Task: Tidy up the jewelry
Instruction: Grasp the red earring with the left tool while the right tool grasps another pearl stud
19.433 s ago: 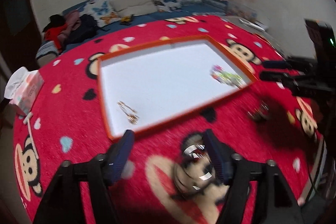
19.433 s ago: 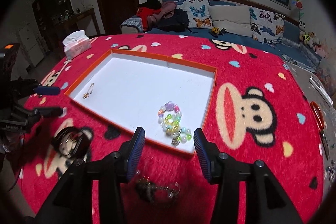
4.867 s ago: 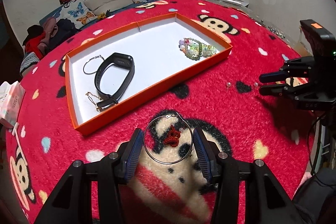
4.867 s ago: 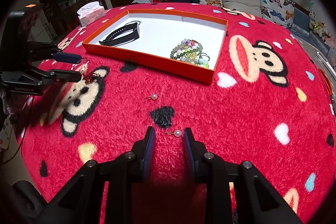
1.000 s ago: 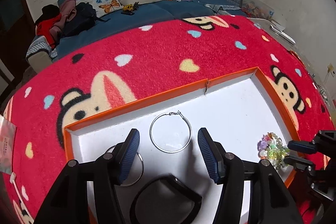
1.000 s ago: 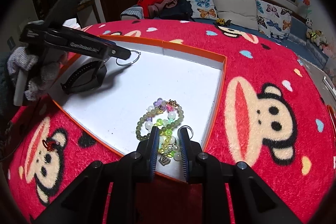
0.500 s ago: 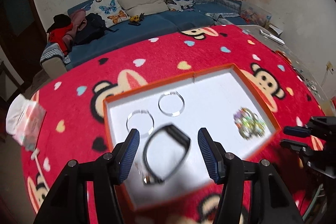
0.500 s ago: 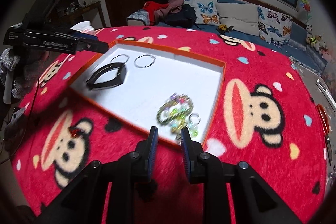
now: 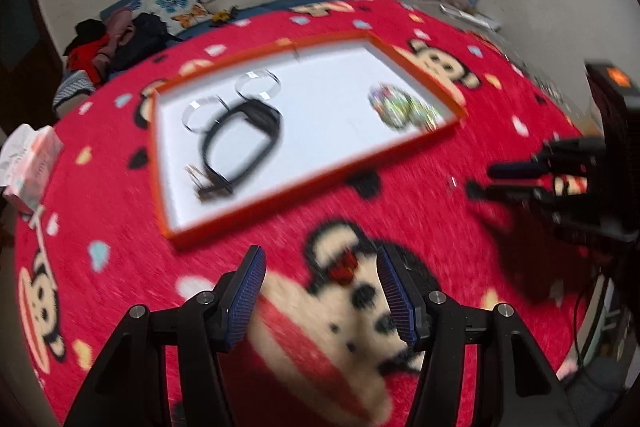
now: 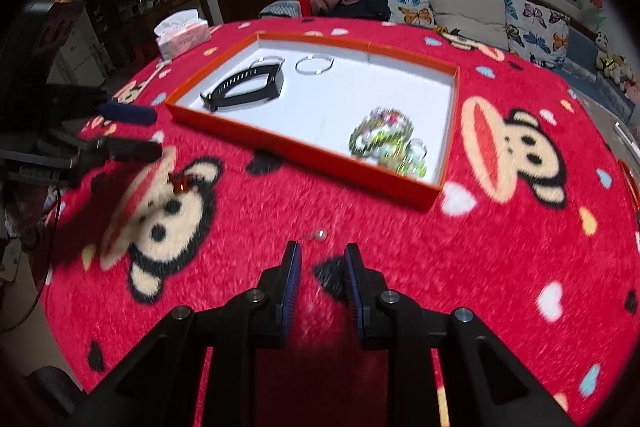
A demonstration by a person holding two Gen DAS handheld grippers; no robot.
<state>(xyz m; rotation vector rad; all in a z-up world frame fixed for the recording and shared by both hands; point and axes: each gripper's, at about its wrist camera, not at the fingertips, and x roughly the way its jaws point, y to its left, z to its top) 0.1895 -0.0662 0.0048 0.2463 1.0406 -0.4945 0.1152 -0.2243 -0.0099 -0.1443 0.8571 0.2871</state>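
An orange tray (image 10: 304, 155) with a white floor lies on the red monkey rug. In it are a black wristband (image 10: 248, 87), two silver hoops (image 10: 314, 65), and a heap of bead bracelets (image 10: 384, 139). The left wrist view shows the same tray (image 9: 320, 183) blurred. My left gripper (image 9: 322, 287) stands open and empty over the rug in front of the tray, with a small red ornament (image 9: 344, 269) on the rug between its fingers. My right gripper (image 10: 322, 279) is narrowly open and empty. A pearl earring (image 10: 318, 235) lies just ahead of it.
A tissue box (image 10: 182, 31) sits at the rug's far left edge. A sofa (image 10: 460, 3) with butterfly cushions and piled clothes runs behind the table. In the right wrist view the left gripper (image 10: 156, 131) hangs over the monkey face at left.
My left gripper has pulled back from over the tray to the rug in front of it, above the red ornament. My right gripper has drawn back from the tray's near edge, bringing the pearl earring into view.
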